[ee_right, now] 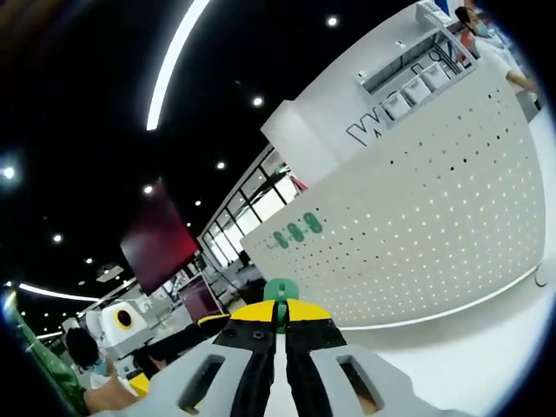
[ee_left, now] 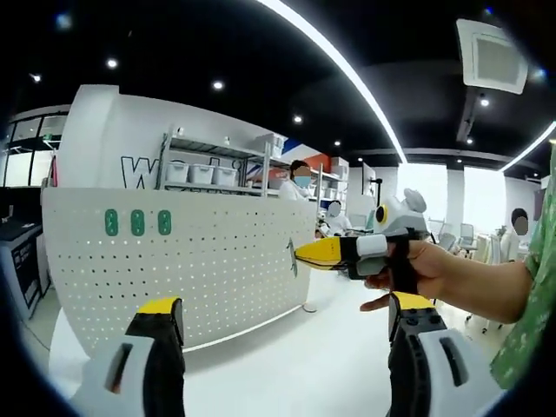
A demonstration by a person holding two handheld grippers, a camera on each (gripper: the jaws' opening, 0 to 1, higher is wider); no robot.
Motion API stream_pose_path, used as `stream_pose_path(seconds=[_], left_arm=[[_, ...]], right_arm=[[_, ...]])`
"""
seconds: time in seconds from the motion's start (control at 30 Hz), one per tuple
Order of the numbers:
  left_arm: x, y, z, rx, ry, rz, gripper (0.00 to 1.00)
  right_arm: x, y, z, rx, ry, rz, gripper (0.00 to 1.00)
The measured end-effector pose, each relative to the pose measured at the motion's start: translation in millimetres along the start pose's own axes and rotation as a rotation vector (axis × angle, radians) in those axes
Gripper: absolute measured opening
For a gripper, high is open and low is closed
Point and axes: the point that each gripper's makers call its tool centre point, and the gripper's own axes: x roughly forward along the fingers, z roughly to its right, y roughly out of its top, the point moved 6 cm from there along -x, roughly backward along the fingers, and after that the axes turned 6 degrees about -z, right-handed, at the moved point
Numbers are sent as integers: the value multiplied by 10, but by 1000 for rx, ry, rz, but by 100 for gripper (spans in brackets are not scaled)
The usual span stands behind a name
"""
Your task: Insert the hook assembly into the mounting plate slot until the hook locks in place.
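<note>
Right gripper (ee_right: 280,334): jaws clamped together on a green hook (ee_right: 280,291), its tip pointing at the white pegboard (ee_right: 434,226).
Left gripper (ee_left: 287,326): jaws wide apart, holding nothing.
Pegboard: upright, three green hooks (ee_left: 137,222) already seated upper left.
Nearer hand: probably the right, just short of the board's edge.

Straight ahead of the left gripper (ee_left: 282,326), jaws standing wide apart: open white tabletop (ee_left: 287,365), then the upright pegboard (ee_left: 200,261) closing off the far side. Ahead and to the right, the right gripper (ee_left: 300,253) and the hand (ee_left: 417,269) holding it, crossing the path just before the board's right edge. Ahead of the right gripper (ee_right: 280,326), jaws pressed on a green hook (ee_right: 280,291): bare tabletop, then the same pegboard, three green hooks (ee_right: 295,231) already near its upper corner.
</note>
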Motion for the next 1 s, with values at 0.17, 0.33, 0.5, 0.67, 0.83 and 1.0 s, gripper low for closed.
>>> stream_pose_path(seconds=[0.17, 0.33, 0.5, 0.67, 0.83, 1.0], left_arm=[[-151, -22, -138, -30, 0, 11, 100], [-297, -12, -296, -32, 24, 16, 100], [-375, 12, -382, -36, 21, 19, 99], [-412, 17, -463, -43, 2, 23, 98], [-407, 6, -508, -43, -15, 21, 97], [-381, 5, -523, -49, -40, 21, 96]], right_arm=[[63, 13, 2, -9, -12, 14, 1], [168, 44, -8, -36, -27, 25, 1], [273, 98, -5, -78, -64, 50, 1], [402, 239, -70, -252, -152, 70, 1], [555, 372, -139, -421, -249, 97, 1], [702, 471, -205, -562, -347, 114, 1]])
